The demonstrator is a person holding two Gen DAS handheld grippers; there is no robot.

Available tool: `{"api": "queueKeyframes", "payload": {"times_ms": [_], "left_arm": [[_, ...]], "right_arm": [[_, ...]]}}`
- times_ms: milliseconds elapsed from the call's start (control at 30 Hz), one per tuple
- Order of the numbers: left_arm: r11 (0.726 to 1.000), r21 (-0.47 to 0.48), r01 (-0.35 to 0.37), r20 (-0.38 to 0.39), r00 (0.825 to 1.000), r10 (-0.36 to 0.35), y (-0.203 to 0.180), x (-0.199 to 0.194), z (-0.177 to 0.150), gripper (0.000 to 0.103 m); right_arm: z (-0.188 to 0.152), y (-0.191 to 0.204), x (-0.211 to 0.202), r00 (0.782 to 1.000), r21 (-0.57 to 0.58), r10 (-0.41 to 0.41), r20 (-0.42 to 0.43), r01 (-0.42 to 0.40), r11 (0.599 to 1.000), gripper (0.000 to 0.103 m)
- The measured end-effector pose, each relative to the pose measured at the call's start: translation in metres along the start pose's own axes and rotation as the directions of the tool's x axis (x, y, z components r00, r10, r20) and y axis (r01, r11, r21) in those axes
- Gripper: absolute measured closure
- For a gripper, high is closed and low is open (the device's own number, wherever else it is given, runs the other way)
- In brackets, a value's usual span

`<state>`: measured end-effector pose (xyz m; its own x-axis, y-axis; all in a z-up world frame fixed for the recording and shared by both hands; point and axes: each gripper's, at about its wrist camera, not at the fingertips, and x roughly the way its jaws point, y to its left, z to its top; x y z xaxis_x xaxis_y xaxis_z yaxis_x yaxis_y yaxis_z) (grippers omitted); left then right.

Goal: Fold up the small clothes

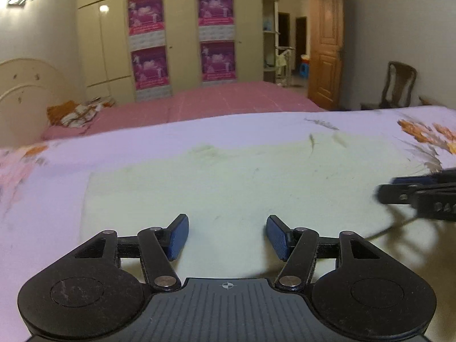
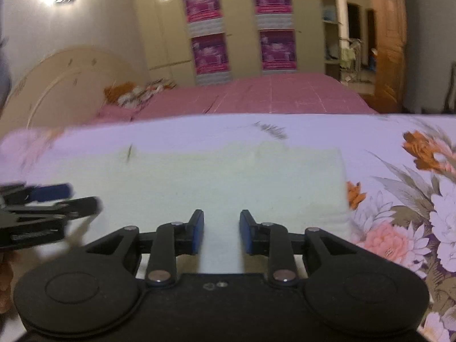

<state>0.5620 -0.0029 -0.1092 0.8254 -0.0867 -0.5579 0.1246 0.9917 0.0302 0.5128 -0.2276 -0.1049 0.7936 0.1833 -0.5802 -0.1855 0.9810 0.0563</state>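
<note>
A pale yellow-green garment (image 1: 228,182) lies flat on a floral sheet; it also shows in the right wrist view (image 2: 228,179). My left gripper (image 1: 227,236) is open and empty, low over the garment's near edge. My right gripper (image 2: 221,235) is open and empty, low over the garment's near edge toward its right side. The right gripper also shows at the right edge of the left wrist view (image 1: 421,192), blurred. The left gripper shows at the left edge of the right wrist view (image 2: 48,199), blurred.
The floral sheet (image 2: 399,213) covers the work surface. Behind it stands a bed with a pink cover (image 1: 228,99) and a cream headboard (image 1: 22,85). A wardrobe with purple posters (image 1: 182,37), a wooden door (image 1: 325,51) and a chair (image 1: 399,85) stand at the back.
</note>
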Motion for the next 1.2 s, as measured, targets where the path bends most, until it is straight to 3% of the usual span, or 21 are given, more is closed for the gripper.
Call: {"api": "queueKeyframes", "payload": {"times_ms": [133,200,300,367,500,667,933,1067,1200], "left_arm": [[0.998,-0.040,-0.039,-0.009,0.999,0.038,0.025,-0.014,-0.006,0.042],[0.998,-0.047,-0.041,-0.011,0.999,0.040,0.030,-0.018,-0.011,0.042],[0.997,-0.036,-0.063,-0.018,0.998,0.063,0.025,-0.016,-0.008,0.042],[0.996,-0.046,-0.070,-0.014,0.997,0.070,0.022,-0.019,-0.005,0.042],[0.993,-0.062,-0.097,-0.018,0.995,0.096,0.029,-0.031,-0.013,0.042],[0.993,-0.043,-0.106,-0.023,0.994,0.105,0.029,-0.032,-0.016,0.042],[0.995,-0.052,-0.087,-0.037,0.996,0.085,0.034,-0.037,-0.014,0.040],[0.994,-0.092,-0.058,-0.021,0.998,0.056,0.045,-0.068,-0.018,0.040],[0.993,-0.117,-0.020,-0.061,0.998,0.013,0.059,-0.108,-0.044,0.040]], "right_arm": [[-0.007,-0.037,-0.012,0.996,0.088,-0.089,-0.010,0.089,0.992,0.078],[-0.006,-0.049,-0.016,0.996,0.106,-0.087,-0.012,0.088,0.990,0.081],[-0.004,-0.042,-0.019,0.995,0.069,-0.098,-0.015,0.099,0.993,0.080],[-0.003,-0.033,-0.024,0.997,0.056,-0.082,-0.001,0.082,0.995,0.073],[-0.004,-0.022,-0.029,0.999,0.025,-0.051,0.008,0.050,0.998,0.074],[-0.011,-0.031,-0.023,0.996,0.023,-0.082,-0.018,0.083,0.996,0.074],[-0.009,-0.024,-0.020,0.995,-0.024,-0.089,-0.034,0.088,0.996,0.072],[-0.003,-0.038,-0.048,0.999,0.074,-0.043,0.009,0.042,0.996,0.066],[-0.012,-0.060,-0.084,1.000,0.164,0.021,-0.002,-0.020,0.986,0.065]]}}
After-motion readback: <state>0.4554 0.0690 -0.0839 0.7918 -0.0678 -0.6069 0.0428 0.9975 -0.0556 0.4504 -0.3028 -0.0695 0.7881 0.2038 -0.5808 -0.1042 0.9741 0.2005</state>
